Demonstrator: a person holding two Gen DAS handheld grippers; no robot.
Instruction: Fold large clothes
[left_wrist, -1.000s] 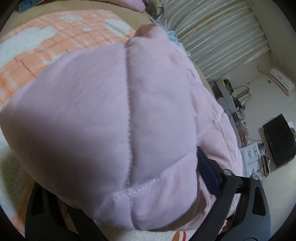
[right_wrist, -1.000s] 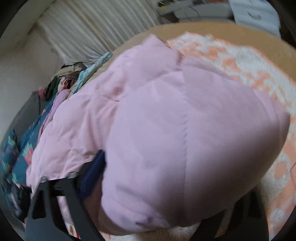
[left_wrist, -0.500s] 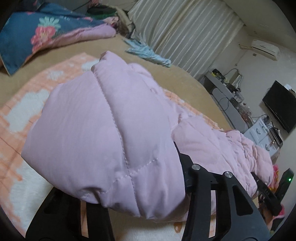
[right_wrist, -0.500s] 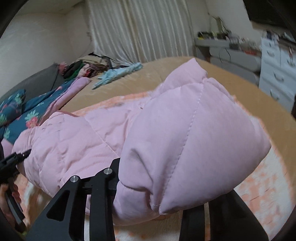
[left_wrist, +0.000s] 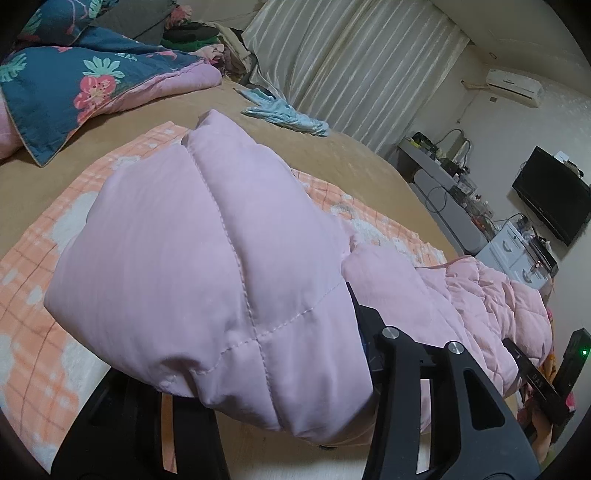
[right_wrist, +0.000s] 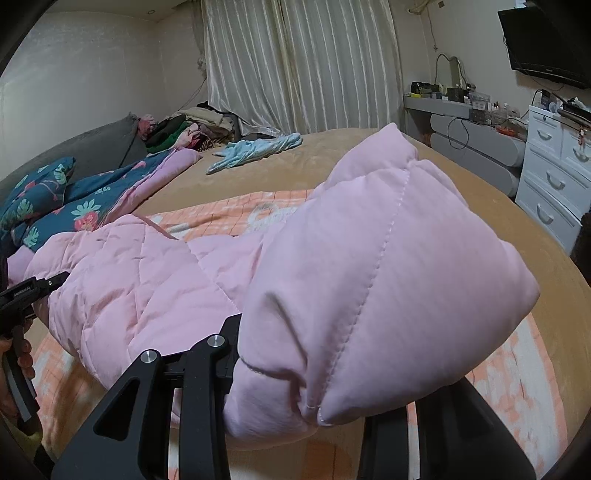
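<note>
A large pink quilted jacket (left_wrist: 207, 258) lies across an orange checked blanket (left_wrist: 33, 291) on the bed. My left gripper (left_wrist: 280, 384) is shut on one puffy end of the jacket, which drapes over its fingers and hides the tips. My right gripper (right_wrist: 295, 369) is shut on the other end of the jacket (right_wrist: 388, 277), lifted off the blanket (right_wrist: 229, 214). The rest of the jacket sags between the two grippers. The right gripper's body shows at the lower right of the left wrist view (left_wrist: 532, 376).
A blue floral quilt (left_wrist: 74, 85) lies at the far left of the bed. A light blue garment (right_wrist: 255, 147) lies on the tan bedsheet (right_wrist: 295, 170) near the curtains. A clothes pile (right_wrist: 184, 129), white drawers (right_wrist: 554, 177) and a wall television (left_wrist: 554, 199) surround the bed.
Both grippers have lifted and tilted up with the jacket ends held. The views went from looking down at the blanket to looking across the bed and room.
</note>
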